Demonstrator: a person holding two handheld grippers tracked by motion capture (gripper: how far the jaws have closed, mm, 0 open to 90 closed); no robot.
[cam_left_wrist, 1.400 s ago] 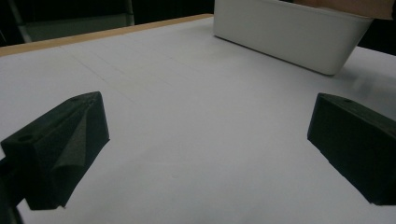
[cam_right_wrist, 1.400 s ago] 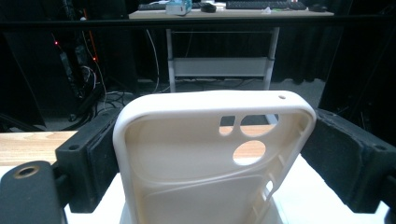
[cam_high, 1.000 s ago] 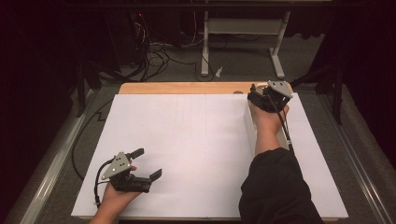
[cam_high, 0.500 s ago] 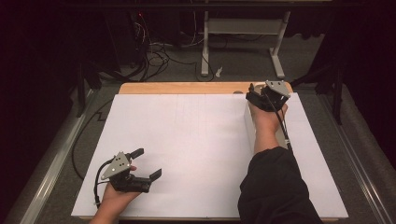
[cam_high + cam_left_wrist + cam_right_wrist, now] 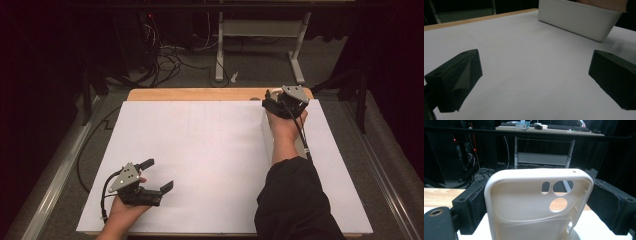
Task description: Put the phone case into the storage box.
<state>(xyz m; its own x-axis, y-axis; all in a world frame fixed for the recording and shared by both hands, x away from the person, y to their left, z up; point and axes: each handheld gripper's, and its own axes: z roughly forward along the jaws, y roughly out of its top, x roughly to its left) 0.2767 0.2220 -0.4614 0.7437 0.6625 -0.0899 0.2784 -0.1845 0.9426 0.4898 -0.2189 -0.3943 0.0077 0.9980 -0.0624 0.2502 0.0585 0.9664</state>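
Observation:
A cream-white phone case (image 5: 524, 205) with camera cut-outs stands upright between the black jaws of my right gripper (image 5: 537, 202), whose pads press on its two long sides. In the high view that right gripper (image 5: 280, 102) is at the table's far right, near the wooden back edge. My left gripper (image 5: 158, 174) rests low at the near left of the white sheet (image 5: 200, 150). Its jaws are spread wide in the left gripper view (image 5: 534, 80), with bare sheet between them.
A white rectangular bin (image 5: 579, 20) stands on the sheet at the right, under my right forearm (image 5: 267, 137). A wooden table edge (image 5: 200, 94) runs along the back. Beyond it are cables, a desk frame and dark floor.

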